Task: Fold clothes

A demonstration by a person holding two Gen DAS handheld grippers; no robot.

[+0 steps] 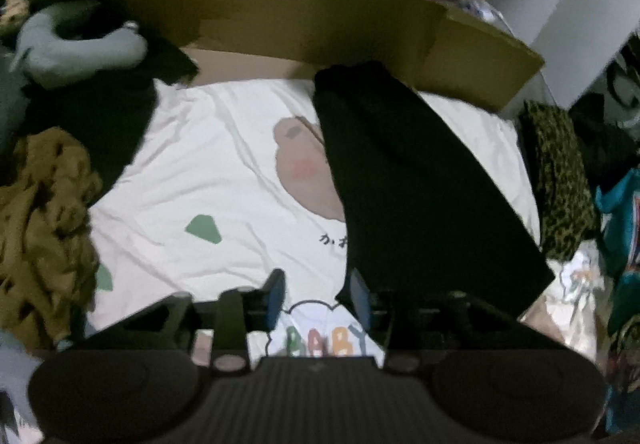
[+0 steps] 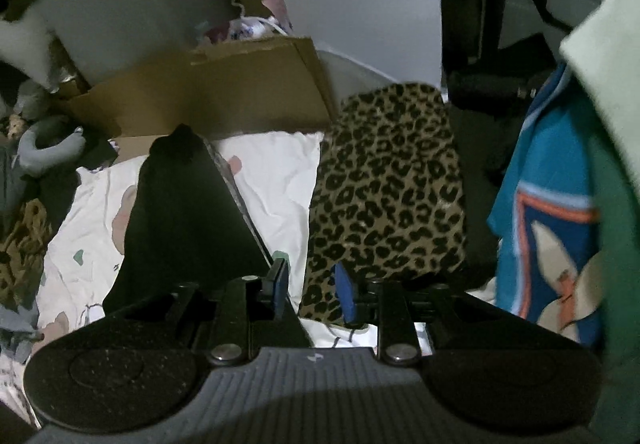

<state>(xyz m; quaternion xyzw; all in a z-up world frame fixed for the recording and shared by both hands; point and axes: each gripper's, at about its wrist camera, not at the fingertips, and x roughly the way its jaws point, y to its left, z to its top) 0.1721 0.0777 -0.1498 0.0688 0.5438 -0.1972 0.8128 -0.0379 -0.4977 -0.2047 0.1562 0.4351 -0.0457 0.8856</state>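
A black garment [image 1: 416, 180], folded into a long strip, lies on a white printed sheet [image 1: 208, 172]. In the left wrist view my left gripper [image 1: 318, 298] hangs above the sheet, by the strip's near left corner. It is open, and only the sheet's "BABY" print shows between its blue pads [image 1: 276, 294]. In the right wrist view the black garment [image 2: 180, 212] is at the left and a folded leopard-print garment [image 2: 388, 180] lies to the right. My right gripper [image 2: 312, 288] is open above the gap between them, with nothing in it.
A cardboard box [image 1: 280, 12] stands along the far edge of the sheet. A crumpled mustard-brown garment [image 1: 44, 232] and a grey stuffed toy [image 1: 76, 44] lie at the left. At the right hang blue printed cloth [image 2: 548, 228] and green cloth [image 2: 616, 204].
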